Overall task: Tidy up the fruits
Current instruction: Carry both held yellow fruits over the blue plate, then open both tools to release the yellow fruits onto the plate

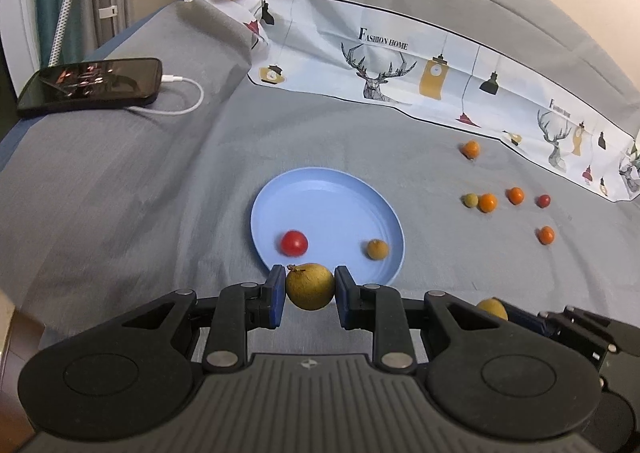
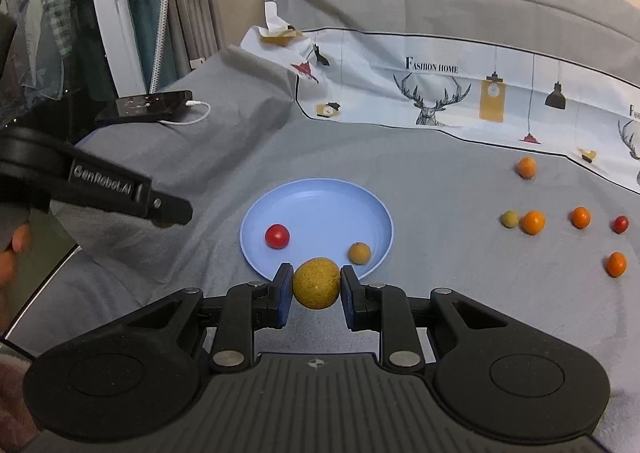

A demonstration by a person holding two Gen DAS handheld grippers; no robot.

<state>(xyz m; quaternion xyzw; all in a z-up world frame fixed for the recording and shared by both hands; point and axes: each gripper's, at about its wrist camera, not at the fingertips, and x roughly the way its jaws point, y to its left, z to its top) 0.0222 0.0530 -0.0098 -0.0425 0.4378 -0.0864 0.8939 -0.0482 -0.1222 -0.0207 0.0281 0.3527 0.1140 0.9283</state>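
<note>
A light blue plate [image 1: 320, 189] [image 2: 316, 197] lies on the grey cloth and holds a red tomato [image 1: 294, 242] [image 2: 277, 236] and a small brown fruit [image 1: 377, 249] [image 2: 359, 252]. My left gripper [image 1: 310, 287] is shut on a yellow-brown round fruit [image 1: 310, 285] just before the plate's near rim. My right gripper [image 2: 316, 284] is shut on another yellow-brown round fruit [image 2: 316, 283], also at the near rim. Several small orange fruits [image 1: 487, 202] [image 2: 533, 222], a green one [image 1: 470, 199] [image 2: 509, 218] and a red one [image 1: 543, 200] [image 2: 620, 224] lie on the cloth to the right.
A black phone [image 1: 92, 85] [image 2: 148, 105] with a white cable lies at the far left on a raised fold. A printed white cloth [image 1: 400, 65] [image 2: 460, 89] runs along the back. The other gripper's arm [image 2: 100, 189] shows at the left of the right wrist view.
</note>
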